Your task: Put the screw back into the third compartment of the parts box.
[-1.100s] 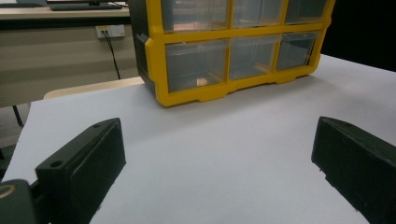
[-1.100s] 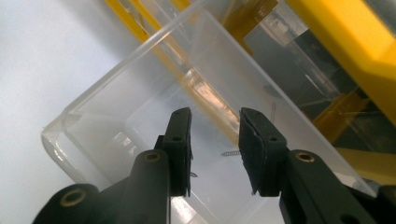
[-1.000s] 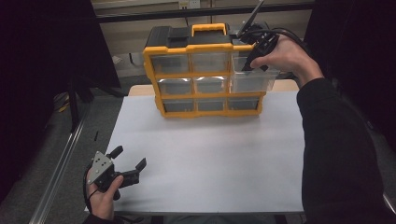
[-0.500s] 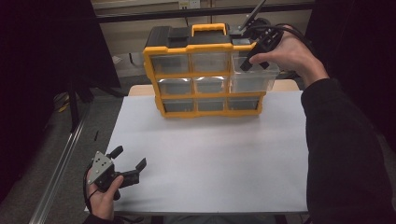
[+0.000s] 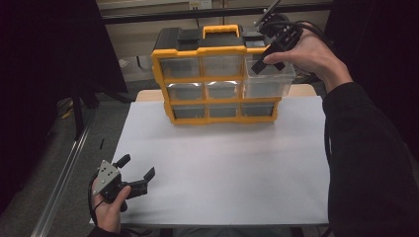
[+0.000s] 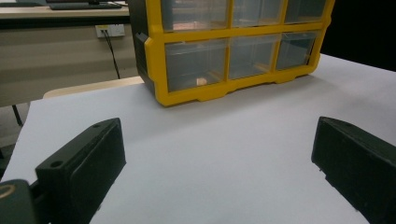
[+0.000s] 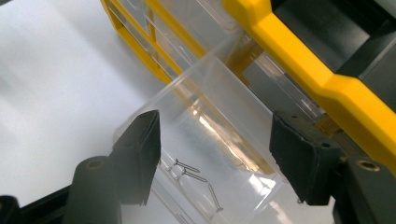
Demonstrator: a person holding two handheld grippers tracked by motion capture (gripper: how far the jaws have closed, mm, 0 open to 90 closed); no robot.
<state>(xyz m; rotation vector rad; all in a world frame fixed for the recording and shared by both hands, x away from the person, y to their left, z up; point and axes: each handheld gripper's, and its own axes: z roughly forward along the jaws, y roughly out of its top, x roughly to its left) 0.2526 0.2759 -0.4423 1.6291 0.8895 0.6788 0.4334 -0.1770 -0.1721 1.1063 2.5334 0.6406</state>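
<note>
At seven o'clock in the high view, left gripper (image 5: 134,174) low over the white tabletop (image 5: 227,163), fingers spread wide, nothing between. Farther off at twelve o'clock, yellow organiser (image 5: 217,79) upright at the tabletop's far edge. At one o'clock, right gripper (image 5: 267,55) over the pulled-out top right clear drawer (image 5: 269,79), fingers just been opening, astride its wall without pressing; small nails (image 7: 196,179) inside.

The yellow drawer organizer (image 5: 217,81) stands at the table's (image 5: 222,168) far edge and blocks passage there. Its top-right clear drawer (image 5: 269,74) projects forward over the table. From the organizer's front to the near edge, the white surface offers unobstructed passage.
</note>
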